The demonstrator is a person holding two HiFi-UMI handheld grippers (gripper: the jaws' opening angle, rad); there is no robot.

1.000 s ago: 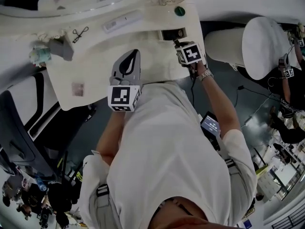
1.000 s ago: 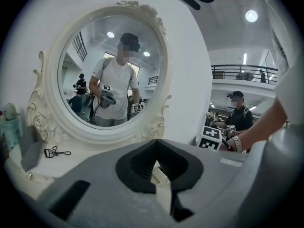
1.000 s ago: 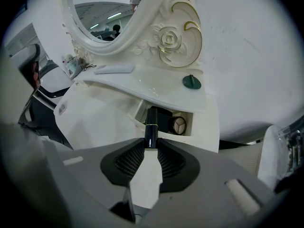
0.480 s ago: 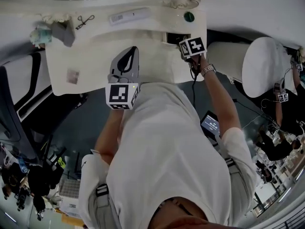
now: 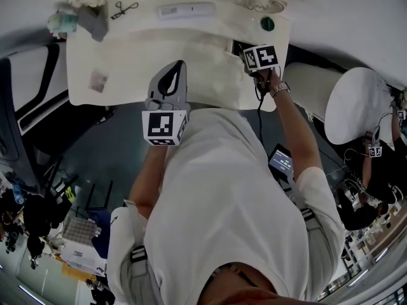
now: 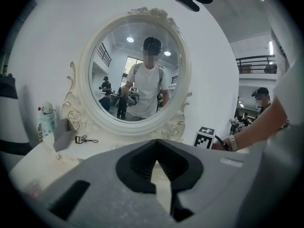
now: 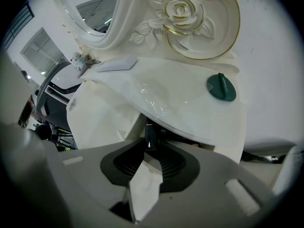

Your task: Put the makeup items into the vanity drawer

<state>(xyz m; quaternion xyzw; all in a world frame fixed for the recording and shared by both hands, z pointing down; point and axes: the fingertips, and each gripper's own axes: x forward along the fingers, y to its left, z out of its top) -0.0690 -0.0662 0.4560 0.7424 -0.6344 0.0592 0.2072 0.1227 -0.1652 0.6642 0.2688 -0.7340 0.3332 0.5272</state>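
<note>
Dark tube (image 7: 150, 134) is the one to watch, pinched between the tips of the right gripper (image 7: 150, 145), whose jaws close on it from both sides. Its long axis runs along the jaws, steeply downward, nose aimed at the shadowed gap under the front edge of the tabletop (image 7: 166, 96). That gap is the right end of the pulled-out vanity drawer (image 5: 191, 68), so the drop spot lies straight ahead and below the tube, and the right hand is plainly the nearer one. My read: the tube is about to go in, and the tight part is clearing that overhanging edge.

Left gripper (image 6: 156, 147) is clenched on nothing, jaws fully together, held over the middle of the drawer and facing the round mirror (image 6: 137, 70).

Up on the glossy white top, well apart from either tool, wait an eyelash curler (image 5: 121, 7), a flat white case (image 5: 187, 10) and a green round piece (image 5: 267, 24). Beyond the vanity there is grey floor, a white stool (image 5: 356, 103) to the right, and people at the edges of the room.
</note>
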